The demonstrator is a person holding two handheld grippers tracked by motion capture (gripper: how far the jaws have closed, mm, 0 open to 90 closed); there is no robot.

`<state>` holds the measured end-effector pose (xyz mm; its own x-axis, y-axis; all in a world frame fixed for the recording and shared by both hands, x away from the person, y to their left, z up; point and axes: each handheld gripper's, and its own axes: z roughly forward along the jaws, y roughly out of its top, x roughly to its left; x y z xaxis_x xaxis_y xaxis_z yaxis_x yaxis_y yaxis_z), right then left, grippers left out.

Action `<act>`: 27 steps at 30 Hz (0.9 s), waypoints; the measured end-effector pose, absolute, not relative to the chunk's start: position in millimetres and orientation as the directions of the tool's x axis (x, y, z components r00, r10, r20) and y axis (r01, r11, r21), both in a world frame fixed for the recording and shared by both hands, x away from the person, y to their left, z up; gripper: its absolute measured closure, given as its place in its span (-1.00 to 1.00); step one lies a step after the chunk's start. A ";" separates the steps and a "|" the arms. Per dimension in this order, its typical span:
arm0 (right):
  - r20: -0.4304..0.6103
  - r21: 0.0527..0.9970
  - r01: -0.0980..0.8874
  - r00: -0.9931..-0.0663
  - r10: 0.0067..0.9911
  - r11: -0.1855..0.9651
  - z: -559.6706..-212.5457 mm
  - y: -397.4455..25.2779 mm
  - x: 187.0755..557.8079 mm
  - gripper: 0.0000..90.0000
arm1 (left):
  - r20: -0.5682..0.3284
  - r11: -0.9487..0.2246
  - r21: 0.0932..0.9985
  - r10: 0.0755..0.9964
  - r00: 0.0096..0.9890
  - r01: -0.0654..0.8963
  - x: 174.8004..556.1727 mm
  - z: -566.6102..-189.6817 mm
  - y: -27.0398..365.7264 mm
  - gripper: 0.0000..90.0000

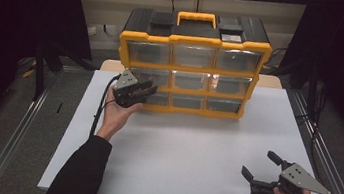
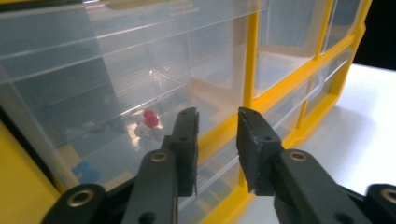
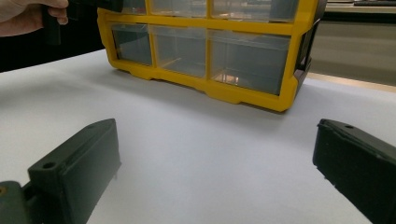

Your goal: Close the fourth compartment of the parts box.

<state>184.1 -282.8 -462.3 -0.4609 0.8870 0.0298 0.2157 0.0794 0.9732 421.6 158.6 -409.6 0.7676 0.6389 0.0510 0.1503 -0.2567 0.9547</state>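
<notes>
A yellow and black organizer cabinet [image 1: 191, 71] with clear drawers in three rows stands at the back of the white table [image 1: 188, 149]. My left gripper [image 1: 149, 89] is held against its left column, at the level of the middle and bottom drawers. In the left gripper view the jaws [image 2: 217, 140] stand a small gap apart, open, with nothing between them, close to a clear drawer [image 2: 116, 88] holding small red [image 2: 150, 120], white and blue [image 2: 86, 171] pieces. My right gripper [image 1: 259, 165] is wide open above the table's front right corner, facing the cabinet [image 3: 205, 79] from a distance.
Metal rails [image 1: 20, 122] run along both sides of the table, with dark curtains beyond. The cabinet has a yellow carry handle [image 1: 197, 17] on top. Bare white table [image 3: 210, 135] lies between the right gripper and the cabinet. The person's left hand [image 3: 28, 14] shows at the cabinet's left.
</notes>
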 end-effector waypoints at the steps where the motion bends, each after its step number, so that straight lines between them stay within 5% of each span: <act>1: 0.032 0.973 0.217 -0.461 0.887 0.078 -462.1 -282.7 184.0 -0.99 | 0.051 -0.260 0.954 0.639 0.768 0.153 419.5 -409.0 158.9 0.38; 11: 0.030 0.974 0.214 -0.455 0.890 0.076 -462.2 -282.2 185.0 -0.99 | -0.008 -0.202 0.961 0.660 0.751 0.187 399.4 -402.9 164.9 -0.55; 27: 0.026 0.973 0.215 -0.458 0.889 0.082 -462.0 -282.5 184.4 -0.99 | 0.014 -0.240 0.952 0.653 0.758 0.190 364.4 -424.8 172.7 -0.95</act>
